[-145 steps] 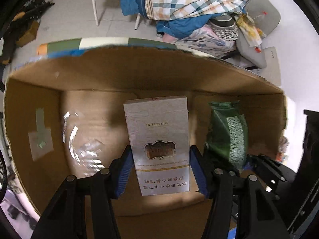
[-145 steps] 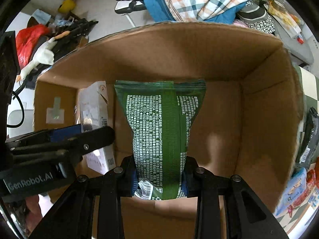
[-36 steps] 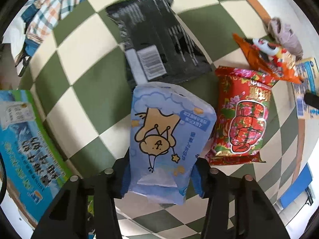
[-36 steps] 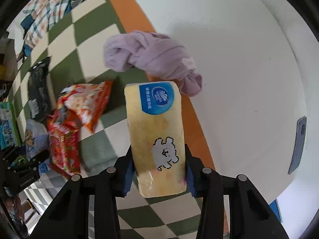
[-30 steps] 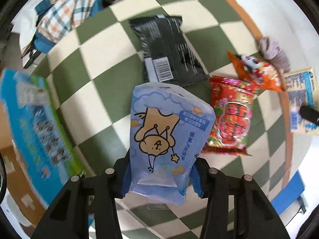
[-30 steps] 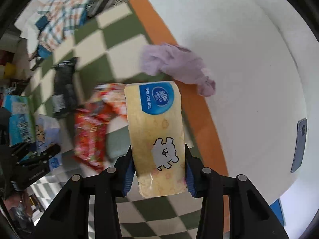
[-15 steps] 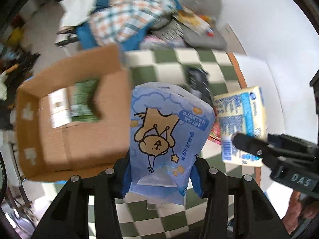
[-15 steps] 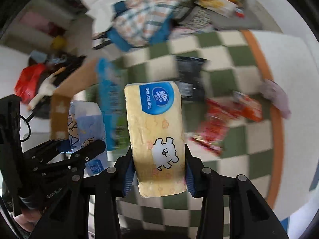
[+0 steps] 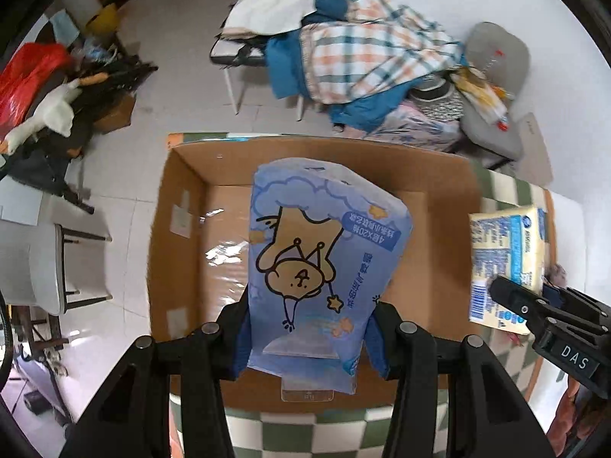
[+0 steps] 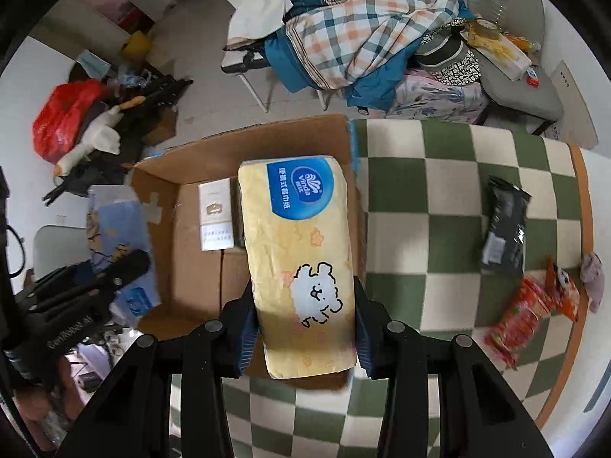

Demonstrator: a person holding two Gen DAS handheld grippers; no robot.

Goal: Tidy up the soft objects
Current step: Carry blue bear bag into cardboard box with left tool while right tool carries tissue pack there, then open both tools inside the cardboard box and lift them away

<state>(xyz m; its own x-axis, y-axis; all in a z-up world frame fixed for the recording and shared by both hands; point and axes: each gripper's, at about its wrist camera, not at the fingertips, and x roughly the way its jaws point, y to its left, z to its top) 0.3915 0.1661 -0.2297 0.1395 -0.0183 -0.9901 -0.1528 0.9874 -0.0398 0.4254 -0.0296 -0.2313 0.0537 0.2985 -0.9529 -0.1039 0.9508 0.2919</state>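
Note:
My left gripper (image 9: 311,339) is shut on a blue tissue pack with a bear drawing (image 9: 324,263) and holds it above the open cardboard box (image 9: 183,206). My right gripper (image 10: 305,328) is shut on a yellow Vinda tissue pack (image 10: 301,263) and holds it over the box's right side (image 10: 357,206). The yellow pack also shows at the right of the left wrist view (image 9: 504,255). A white cigarette carton (image 10: 215,217) lies inside the box.
On the green checked mat (image 10: 431,206) lie a black snack bag (image 10: 504,225), a red snack bag (image 10: 527,313) and a purple cloth (image 10: 592,278). Beyond the box stand a chair with plaid clothes (image 9: 366,49) and floor clutter at the left (image 9: 49,87).
Both grippers have carried their tissue packs from the mat's snack area over to the cardboard box, which now fills the middle of both views.

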